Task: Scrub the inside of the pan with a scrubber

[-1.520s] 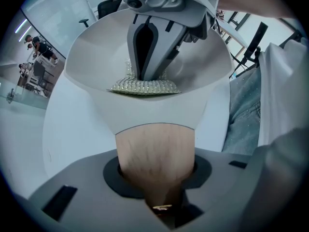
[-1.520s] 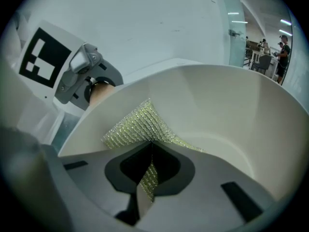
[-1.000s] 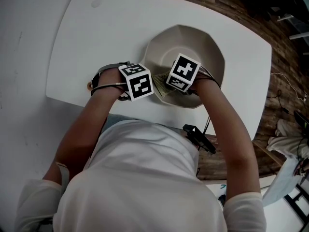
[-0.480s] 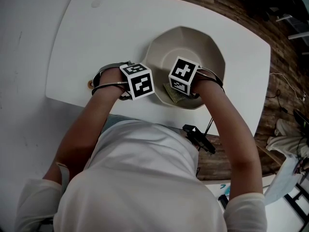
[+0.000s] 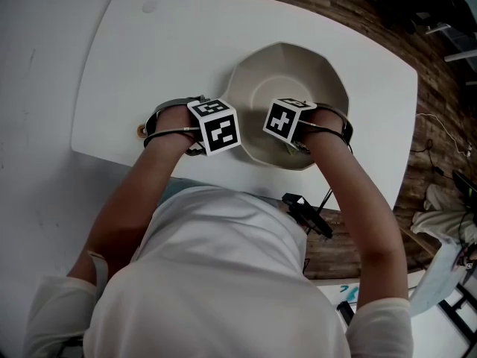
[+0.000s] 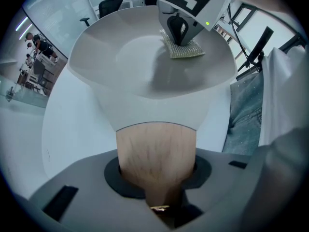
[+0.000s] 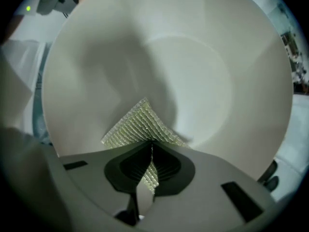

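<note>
Clamping the wooden handle (image 6: pixel 155 149) of the pan (image 5: pixel 291 73), the left gripper (image 6: pixel 157 187) has both jaws pressed against the wood, and the handle fills the gap between them. The left gripper view looks along this handle towards the pale bowl of the pan, whose faceted sides slope down to a flat round bottom.

The pan sits on a white counter (image 5: pixel 149 58), towards the middle, with its handle reaching out to the left in the head view. The marker cubes of the two grippers stand side by side at the near edge of the pan, close to one another but apart.

The right gripper (image 7: pixel 150 163) reaches down into the pan on the side nearest the person. Its jaws are closed on a yellowish mesh scrubber (image 7: pixel 137 127) (a thin, woven square), pinching it by one folded part while the rest fans out beyond the tips. That free part lies against the sloping inner wall of the pan, just beside the edge of the flat bottom. A soft shadow of the gripper falls across the pan's interior next to the scrubber.

The person's forearms come in from below in the head view, over a white shirt (image 5: pixel 216 274).
</note>
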`<state>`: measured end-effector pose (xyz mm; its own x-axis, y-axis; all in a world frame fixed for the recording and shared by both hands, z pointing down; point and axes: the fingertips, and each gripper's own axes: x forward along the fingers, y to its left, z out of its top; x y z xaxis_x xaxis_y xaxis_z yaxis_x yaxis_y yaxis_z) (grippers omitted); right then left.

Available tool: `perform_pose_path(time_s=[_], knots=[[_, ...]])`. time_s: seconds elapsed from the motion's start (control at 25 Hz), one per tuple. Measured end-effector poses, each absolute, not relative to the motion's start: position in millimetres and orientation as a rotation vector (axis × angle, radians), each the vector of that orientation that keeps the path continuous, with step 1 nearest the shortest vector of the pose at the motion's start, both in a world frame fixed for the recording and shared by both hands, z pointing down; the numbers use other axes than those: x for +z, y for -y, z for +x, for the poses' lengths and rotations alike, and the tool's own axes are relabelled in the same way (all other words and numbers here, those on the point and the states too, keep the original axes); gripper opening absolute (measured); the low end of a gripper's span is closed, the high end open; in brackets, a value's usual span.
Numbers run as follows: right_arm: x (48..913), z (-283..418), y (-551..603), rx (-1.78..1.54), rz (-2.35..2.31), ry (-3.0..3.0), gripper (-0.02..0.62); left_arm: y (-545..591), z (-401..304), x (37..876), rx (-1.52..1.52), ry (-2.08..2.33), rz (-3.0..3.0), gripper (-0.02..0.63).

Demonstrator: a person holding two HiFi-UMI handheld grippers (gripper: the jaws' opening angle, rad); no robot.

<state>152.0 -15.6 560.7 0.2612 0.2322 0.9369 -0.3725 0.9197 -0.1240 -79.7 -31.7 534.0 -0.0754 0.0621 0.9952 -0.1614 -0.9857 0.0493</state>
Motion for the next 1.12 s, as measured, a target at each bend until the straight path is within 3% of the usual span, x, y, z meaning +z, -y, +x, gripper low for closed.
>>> perform_pose_path(time_s=[0.56,1.12], knots=[[563.8,187.1,61.0,0.202,0.254,1.127,0.028,30.5,-78.2,532.8,2.190,0.093,2.043,0.138],[554.4,176.5,127.4,0.044,0.550,1.338,0.026,28.9,-73.9,532.0,2.157,0.069,2.067,0.140]])
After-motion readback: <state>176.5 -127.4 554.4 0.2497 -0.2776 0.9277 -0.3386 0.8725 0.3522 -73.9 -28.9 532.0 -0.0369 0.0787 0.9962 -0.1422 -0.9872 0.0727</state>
